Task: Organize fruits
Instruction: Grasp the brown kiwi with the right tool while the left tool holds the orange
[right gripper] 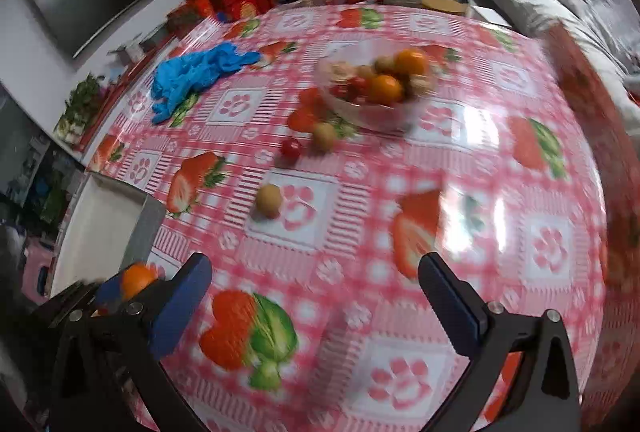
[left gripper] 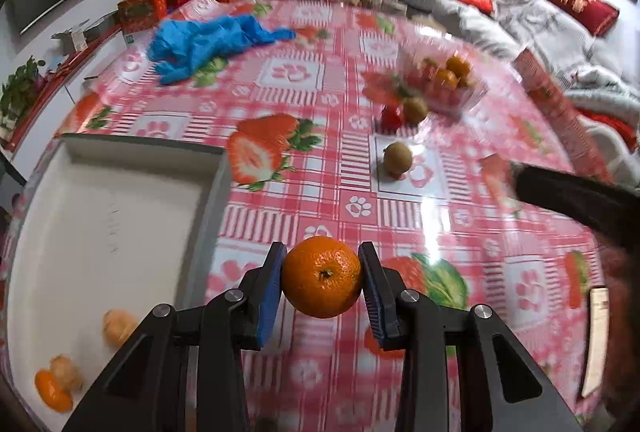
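We note the left hand-held gripper (left gripper: 322,282) clamped on a round, dimpled orange (left gripper: 323,282); the right hand-held gripper (right gripper: 316,274) gapes empty over the glossy worktop (right gripper: 360,232). The bowl (right gripper: 372,111) is blurred.

orange (left gripper: 322,282) sits between left gripper (left gripper: 322,286) fingers (left gripper: 269,296). Tray (left gripper: 100,216) left of them, three fruits (left gripper: 118,327) inside. Kiwi (left gripper: 397,159) on table (left gripper: 320,103) ahead, bowl (left gripper: 442,81) of fruit beyond, right.

My left tool (left gripper: 322,282) clamps a mandarin (left gripper: 322,282) between its blue pads above the bench (left gripper: 320,111). A white tray (left gripper: 100,199) at my left holds three fruit pieces; ahead stands a kiwi (left gripper: 397,158).
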Motion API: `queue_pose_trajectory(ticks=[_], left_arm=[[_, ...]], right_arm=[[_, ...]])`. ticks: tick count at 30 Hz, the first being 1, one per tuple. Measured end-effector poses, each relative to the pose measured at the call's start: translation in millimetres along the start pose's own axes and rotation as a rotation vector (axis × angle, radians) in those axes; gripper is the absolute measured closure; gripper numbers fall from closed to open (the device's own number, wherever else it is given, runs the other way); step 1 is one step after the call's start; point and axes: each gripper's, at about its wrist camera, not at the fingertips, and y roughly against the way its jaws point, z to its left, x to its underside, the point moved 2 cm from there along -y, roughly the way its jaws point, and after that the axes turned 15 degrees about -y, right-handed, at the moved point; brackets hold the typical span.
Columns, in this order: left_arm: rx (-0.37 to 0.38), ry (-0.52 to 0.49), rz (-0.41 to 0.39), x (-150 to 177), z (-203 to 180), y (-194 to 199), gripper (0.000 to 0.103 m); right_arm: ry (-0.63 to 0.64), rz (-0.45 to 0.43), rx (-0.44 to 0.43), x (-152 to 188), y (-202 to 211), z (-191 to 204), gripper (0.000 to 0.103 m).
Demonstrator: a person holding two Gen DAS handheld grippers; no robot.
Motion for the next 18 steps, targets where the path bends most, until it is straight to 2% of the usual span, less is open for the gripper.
queue_pose_trajectory(ticks=[3, 5, 10, 13, 14, 15, 17, 18], left_arm=[[-0.006, 0.02, -0.027, 9, 8, 23, 0.065], [-0.008, 0.038, -0.031, 16, 15, 34, 0.065], [-0.05, 0.061, -0.048, 31, 31, 49, 0.065], [-0.069, 0.072, -0.054, 38, 38, 53, 0.065], [-0.073, 0.079, -0.057, 41, 40, 54, 0.065], [-0.074, 0.082, -0.058, 42, 41, 55, 0.065], [-0.085, 0.086, -0.06, 46, 43, 57, 0.065], [-0.086, 0.088, -0.059, 48, 44, 59, 0.064]], right_arm=[[0.026, 0.031, 0.02, -2, -34, 20, 0.01], [0.047, 0.051, 0.036, 3, -51, 30, 0.025], [0.092, 0.032, 0.086, 8, -80, 44, 0.032], [0.112, -0.004, 0.108, 6, -84, 48, 0.035], [0.128, -0.013, 0.112, 6, -85, 51, 0.046], [0.14, -0.018, 0.121, 5, -85, 52, 0.051], [0.146, -0.019, 0.11, 5, -83, 54, 0.076], [0.144, -0.011, 0.101, 5, -81, 53, 0.076]])
